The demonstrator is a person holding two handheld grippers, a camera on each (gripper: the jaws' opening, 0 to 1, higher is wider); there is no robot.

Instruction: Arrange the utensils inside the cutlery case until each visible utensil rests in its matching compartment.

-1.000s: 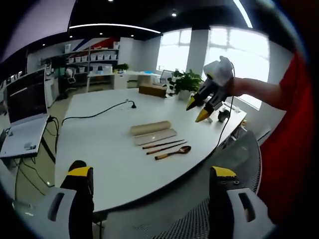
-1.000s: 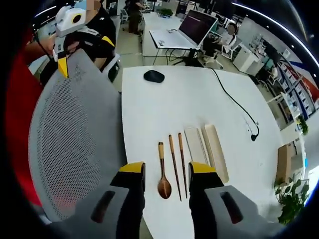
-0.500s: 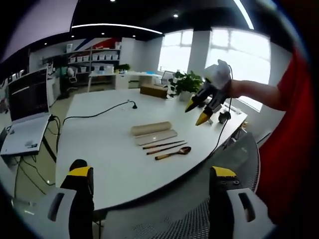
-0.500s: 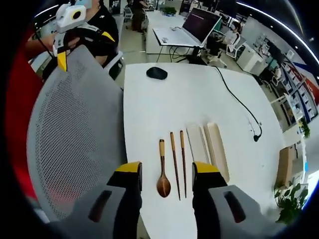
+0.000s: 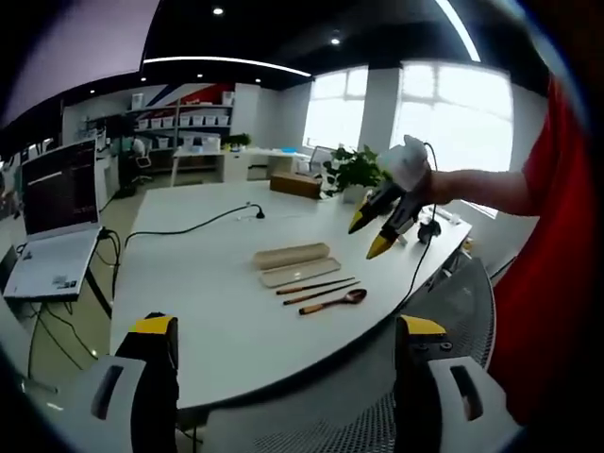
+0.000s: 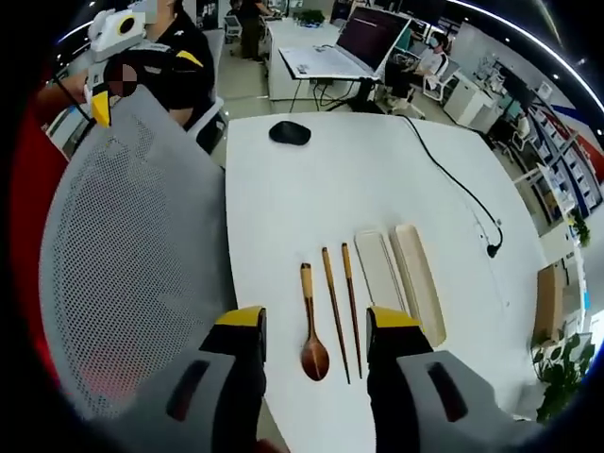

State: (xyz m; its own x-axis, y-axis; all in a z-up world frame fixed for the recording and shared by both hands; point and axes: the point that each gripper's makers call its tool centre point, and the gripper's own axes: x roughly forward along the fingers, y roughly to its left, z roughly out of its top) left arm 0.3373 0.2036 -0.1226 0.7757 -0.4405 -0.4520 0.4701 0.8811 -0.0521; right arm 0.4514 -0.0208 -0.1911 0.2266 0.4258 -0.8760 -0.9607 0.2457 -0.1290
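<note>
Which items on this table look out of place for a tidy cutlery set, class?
The wooden spoon and two chopsticks lie on the bare table beside the open case and its lid, not inside. They lie neatly parallel; nothing looks spilled or broken.

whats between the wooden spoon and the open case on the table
The two chopsticks lie side by side between the spoon and the case, seen in the right gripper view.

Glossy wooden spoon [image 6: 310, 336], smooth white table [image 6: 311, 203].
</note>
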